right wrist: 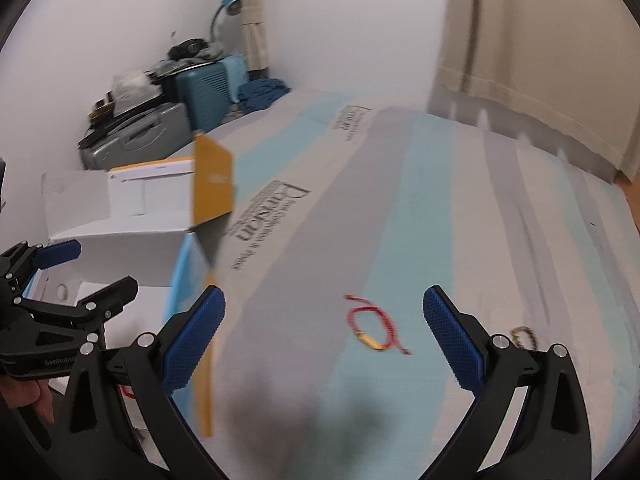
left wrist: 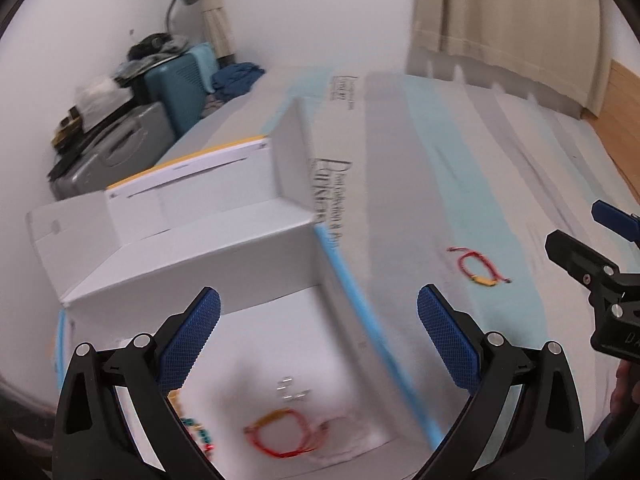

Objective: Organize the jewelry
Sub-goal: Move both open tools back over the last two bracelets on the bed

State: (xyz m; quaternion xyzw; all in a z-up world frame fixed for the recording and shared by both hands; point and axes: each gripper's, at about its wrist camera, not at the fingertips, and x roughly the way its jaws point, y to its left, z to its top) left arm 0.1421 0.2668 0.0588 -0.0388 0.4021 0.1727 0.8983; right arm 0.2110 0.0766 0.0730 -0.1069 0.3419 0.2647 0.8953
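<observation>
A white open box (left wrist: 192, 256) sits on the striped bed cover; its floor holds a red and yellow cord bracelet (left wrist: 280, 436), small silver pieces (left wrist: 290, 390) and a beaded bracelet (left wrist: 198, 430). My left gripper (left wrist: 320, 340) is open and empty above the box. A red cord bracelet with a gold charm (right wrist: 374, 326) lies on the cover, also in the left wrist view (left wrist: 478, 266). My right gripper (right wrist: 324, 336) is open and empty just short of it. A dull gold chain (right wrist: 524, 336) lies behind my right finger.
The box's yellow-backed flap (right wrist: 212, 180) stands up at its right side. Suitcases (right wrist: 160, 128) and clutter are stacked by the far wall. A curtain (right wrist: 540, 60) hangs at the right. The striped bed cover (right wrist: 400, 200) stretches ahead.
</observation>
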